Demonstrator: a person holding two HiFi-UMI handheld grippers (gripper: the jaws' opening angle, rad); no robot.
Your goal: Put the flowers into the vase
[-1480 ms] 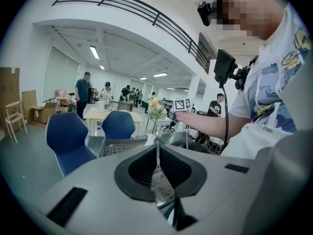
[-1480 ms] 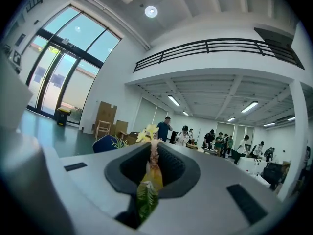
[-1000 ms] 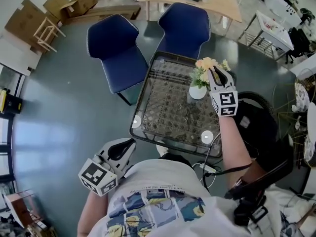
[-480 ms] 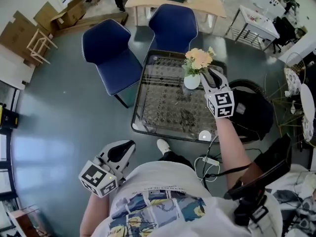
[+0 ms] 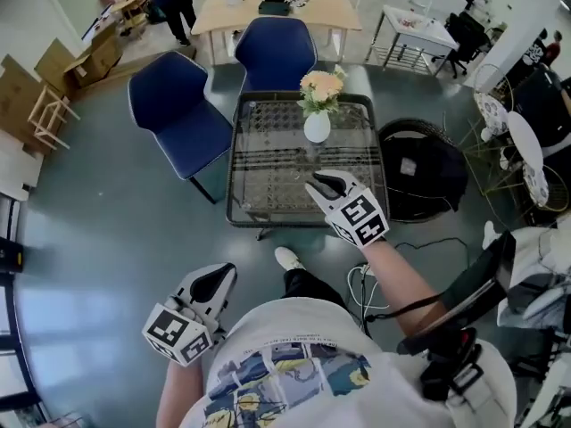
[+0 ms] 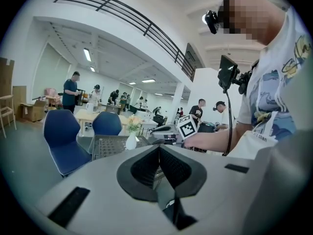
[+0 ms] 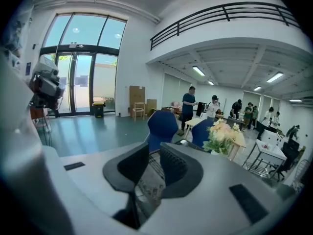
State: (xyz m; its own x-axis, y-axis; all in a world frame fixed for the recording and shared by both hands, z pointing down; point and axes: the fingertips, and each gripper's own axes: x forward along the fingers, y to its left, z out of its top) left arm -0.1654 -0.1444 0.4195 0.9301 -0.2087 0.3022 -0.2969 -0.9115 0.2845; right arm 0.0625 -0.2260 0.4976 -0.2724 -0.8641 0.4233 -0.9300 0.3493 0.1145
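Note:
A white vase (image 5: 317, 127) holding peach and cream flowers (image 5: 322, 86) stands at the far side of the glass-topped table (image 5: 268, 185). In the left gripper view the vase (image 6: 131, 142) and its flowers (image 6: 133, 123) look small and far off. The flowers (image 7: 222, 132) lie ahead and to the right in the right gripper view. My right gripper (image 5: 322, 185) hovers over the table's near edge, well short of the vase. Its jaws stand apart and are closing, with nothing between them (image 7: 154, 156). My left gripper (image 5: 212, 283) is shut and empty, low beside my body (image 6: 159, 151).
Two blue chairs (image 5: 171, 114) (image 5: 276, 50) stand left of and behind the table. A wooden table (image 5: 277, 9) is beyond them. A round black basket (image 5: 419, 169) sits right of the glass table, with cables (image 5: 366, 279) on the floor. Cardboard boxes (image 5: 22, 105) and people are further off.
My right gripper has drawn back from the flowers to the table's near edge, leaving them in the vase. The table now lies farther from me. The left gripper stays by my side.

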